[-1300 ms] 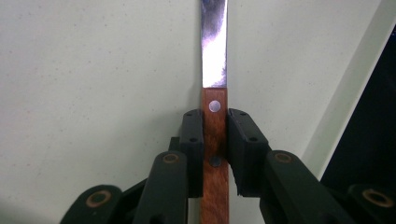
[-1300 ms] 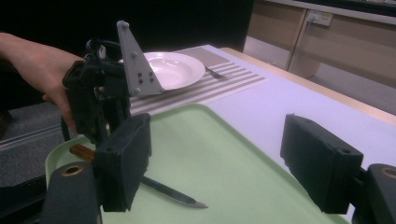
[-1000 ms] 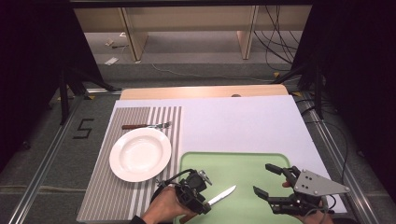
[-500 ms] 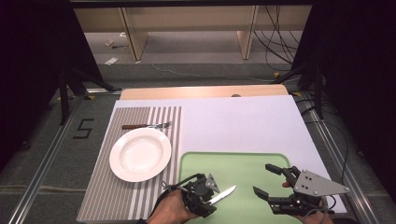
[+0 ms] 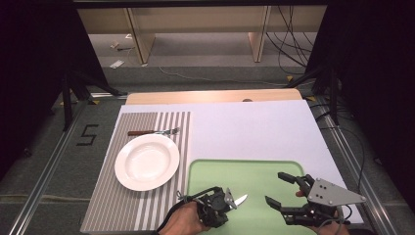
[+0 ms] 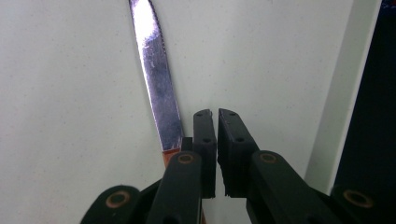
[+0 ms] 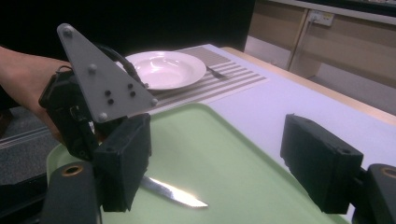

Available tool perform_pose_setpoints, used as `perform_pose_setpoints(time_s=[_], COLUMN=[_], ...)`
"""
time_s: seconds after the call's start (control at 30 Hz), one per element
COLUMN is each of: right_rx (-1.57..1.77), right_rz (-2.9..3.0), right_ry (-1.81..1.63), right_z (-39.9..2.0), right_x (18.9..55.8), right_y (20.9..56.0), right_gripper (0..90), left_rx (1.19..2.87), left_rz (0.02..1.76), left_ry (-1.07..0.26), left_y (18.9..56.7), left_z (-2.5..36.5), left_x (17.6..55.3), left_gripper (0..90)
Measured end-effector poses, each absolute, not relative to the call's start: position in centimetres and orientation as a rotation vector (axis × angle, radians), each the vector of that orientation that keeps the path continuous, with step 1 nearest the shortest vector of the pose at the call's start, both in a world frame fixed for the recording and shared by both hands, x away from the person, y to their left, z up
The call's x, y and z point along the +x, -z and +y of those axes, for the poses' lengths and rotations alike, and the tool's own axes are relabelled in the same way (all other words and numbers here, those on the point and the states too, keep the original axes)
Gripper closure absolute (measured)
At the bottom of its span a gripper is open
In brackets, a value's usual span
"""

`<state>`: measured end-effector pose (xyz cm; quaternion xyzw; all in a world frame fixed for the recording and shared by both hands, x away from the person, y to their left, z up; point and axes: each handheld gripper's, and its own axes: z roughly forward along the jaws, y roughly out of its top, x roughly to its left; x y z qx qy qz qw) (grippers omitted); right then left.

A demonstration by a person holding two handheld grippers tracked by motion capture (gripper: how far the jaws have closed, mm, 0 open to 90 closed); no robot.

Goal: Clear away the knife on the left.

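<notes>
Knife (image 6: 156, 84): blade runs out ahead of my left jaws, over the green tray (image 5: 264, 176).
Left gripper (image 6: 216, 116): my jaws nearly together; knife handle beside them, grip unclear.
Right gripper (image 5: 280, 188): my jaws wide apart, empty, over tray.
Plate (image 5: 147, 161): beyond my left gripper, on striped mat (image 5: 147, 122), beside fork (image 5: 154, 131).

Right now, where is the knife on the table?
In the high view the knife is over the green tray near its front left, held by the left claw, blade pointing right toward the open right claw.

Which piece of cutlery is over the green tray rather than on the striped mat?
The silver-bladed knife, held by the left gripper above the green plastic tray. The brown-handled fork lies on the striped placemat beyond the white plate.
</notes>
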<state>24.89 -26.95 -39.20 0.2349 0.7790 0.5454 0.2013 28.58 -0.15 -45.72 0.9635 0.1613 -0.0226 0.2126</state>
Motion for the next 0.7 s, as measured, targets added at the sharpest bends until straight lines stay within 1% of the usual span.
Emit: perform_pose_setpoints(time_s=[0.07, 0.7], right_rx=[0.653, 0.650], right_rz=[2.176, 2.179], right_ry=[-1.523, -1.522], right_z=[-26.9, -26.9], right_x=[24.9, 24.9], right_y=[39.2, 39.2], right_gripper=[25.8, 25.8], left_rx=[2.680, 2.690], left_rz=[0.459, 0.541], left_ry=[0.066, 0.057], left_y=[45.9, 46.0], left_z=[-0.1, 1.2], left_x=[28.7, 29.9], left_gripper=[89.5, 89.6])
